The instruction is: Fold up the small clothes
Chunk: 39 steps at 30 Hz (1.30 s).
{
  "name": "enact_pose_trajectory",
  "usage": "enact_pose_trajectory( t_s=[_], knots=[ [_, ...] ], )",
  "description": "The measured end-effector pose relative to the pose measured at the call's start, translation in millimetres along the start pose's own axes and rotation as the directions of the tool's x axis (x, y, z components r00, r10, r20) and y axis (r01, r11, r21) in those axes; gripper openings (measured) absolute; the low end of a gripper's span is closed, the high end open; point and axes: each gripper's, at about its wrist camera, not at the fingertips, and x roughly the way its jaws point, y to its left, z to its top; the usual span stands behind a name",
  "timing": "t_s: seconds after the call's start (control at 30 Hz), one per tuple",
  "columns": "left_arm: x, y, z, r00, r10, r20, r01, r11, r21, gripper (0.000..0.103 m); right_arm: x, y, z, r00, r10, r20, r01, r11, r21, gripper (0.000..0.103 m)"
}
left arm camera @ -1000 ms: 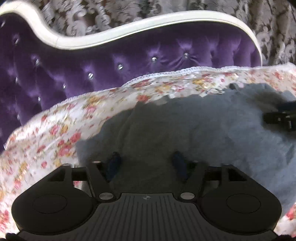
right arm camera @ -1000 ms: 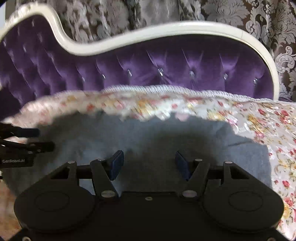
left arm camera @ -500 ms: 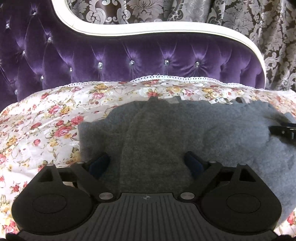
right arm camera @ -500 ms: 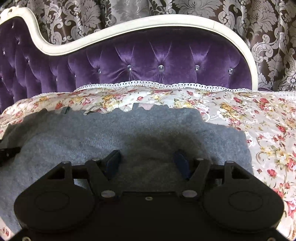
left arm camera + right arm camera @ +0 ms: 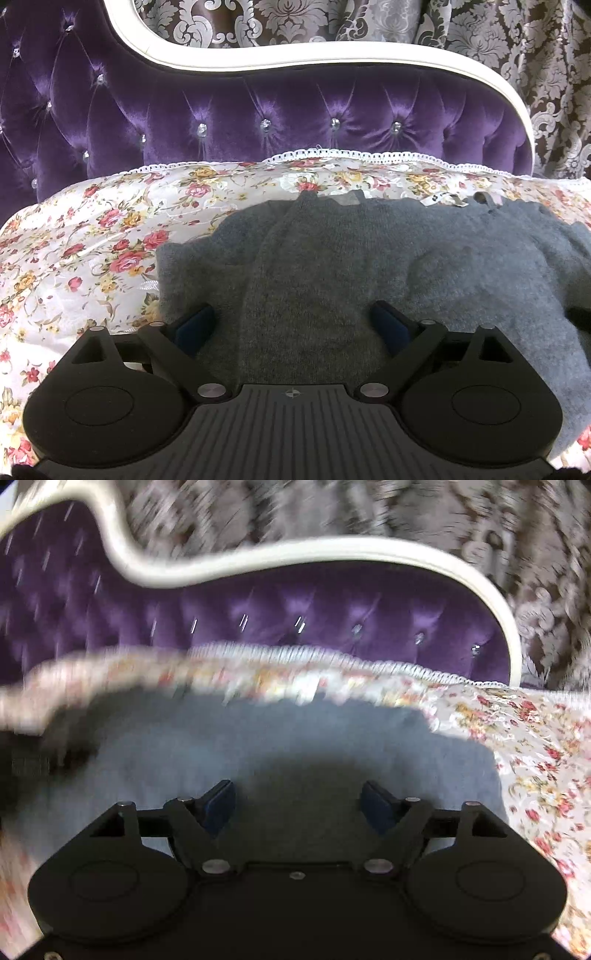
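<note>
A grey knit sweater (image 5: 351, 266) lies spread on the floral bed cover (image 5: 92, 251), with a white label at its far edge. My left gripper (image 5: 291, 325) is open just above the sweater's left part, with nothing between its blue pads. My right gripper (image 5: 299, 805) is open above the sweater's right part (image 5: 258, 746); this view is blurred by motion. The left gripper shows as a dark blur at the left edge of the right wrist view (image 5: 29, 760), and a bit of the right gripper shows at the right edge of the left wrist view (image 5: 580, 317).
A purple tufted headboard (image 5: 258, 110) with a white curved frame stands behind the bed. Patterned damask curtains (image 5: 369, 26) hang beyond it. The floral cover (image 5: 535, 746) extends to the right of the sweater.
The left gripper has opened wider and its view has steadied, pitched up. The right gripper stays open and is now swinging, blurring its view; the sweater lies flat.
</note>
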Motion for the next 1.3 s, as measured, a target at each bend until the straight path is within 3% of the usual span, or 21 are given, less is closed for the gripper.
enact_pose_trajectory(
  t_s=[0.1,0.23,0.33,0.43,0.57,0.7,0.87,1.07,1.13,1.2,1.3],
  knots=[
    [-0.1,0.3,-0.2,1.0,-0.002,0.003,0.002,1.0,-0.002,0.095,-9.8,6.3,-16.7,0.999,-0.037,0.011,0.037,0.998,-0.054,0.08],
    [-0.7,0.0,-0.3,1.0,-0.003,0.004,0.003,1.0,-0.004,0.095,-25.9,-14.6,-17.6,1.0,0.013,-0.011,-0.013,1.0,0.015,0.081],
    [-0.8,-0.1,-0.3,1.0,-0.003,0.004,0.003,1.0,-0.005,0.095,-46.7,-39.9,-20.3,0.997,0.064,0.048,-0.07,0.988,0.137,0.083],
    [-0.7,-0.1,-0.3,1.0,-0.002,0.004,0.002,1.0,-0.004,0.095,-59.0,-78.0,-22.6,0.995,0.026,0.1,-0.053,0.959,0.279,0.093],
    [-0.8,0.0,-0.4,1.0,-0.002,0.004,0.002,1.0,-0.005,0.095,-54.3,-112.7,-29.7,0.998,0.027,0.048,-0.043,0.921,0.388,0.094],
    [-0.6,0.1,-0.3,1.0,-0.002,0.004,0.002,1.0,-0.005,0.095,-42.2,-131.0,-43.6,0.993,0.121,0.012,-0.11,0.855,0.506,0.096],
    [-0.7,-0.1,-0.3,1.0,-0.002,0.004,0.002,1.0,-0.005,0.095,-28.2,-131.0,-42.6,0.968,0.241,0.072,-0.239,0.792,0.561,0.097],
    [-1.1,-1.6,0.0,1.0,0.006,-0.003,-0.006,1.0,0.0,0.095,0.1,-129.6,-32.9,0.946,0.3,0.128,-0.313,0.729,0.609,0.103],
    [-0.6,-0.9,2.7,1.0,0.003,-0.017,-0.003,1.0,-0.007,0.094,5.1,-124.4,-30.1,0.951,0.279,0.132,-0.302,0.746,0.593,0.103],
    [0.8,0.9,8.0,0.999,-0.008,-0.043,0.007,1.0,-0.022,0.094,7.4,-115.6,-29.9,0.958,0.254,0.131,-0.284,0.791,0.542,0.103],
    [0.5,3.1,22.7,0.991,-0.038,-0.126,0.033,0.999,-0.043,0.091,6.9,-104.9,-28.4,0.969,0.22,0.11,-0.246,0.84,0.484,0.103]
  ],
)
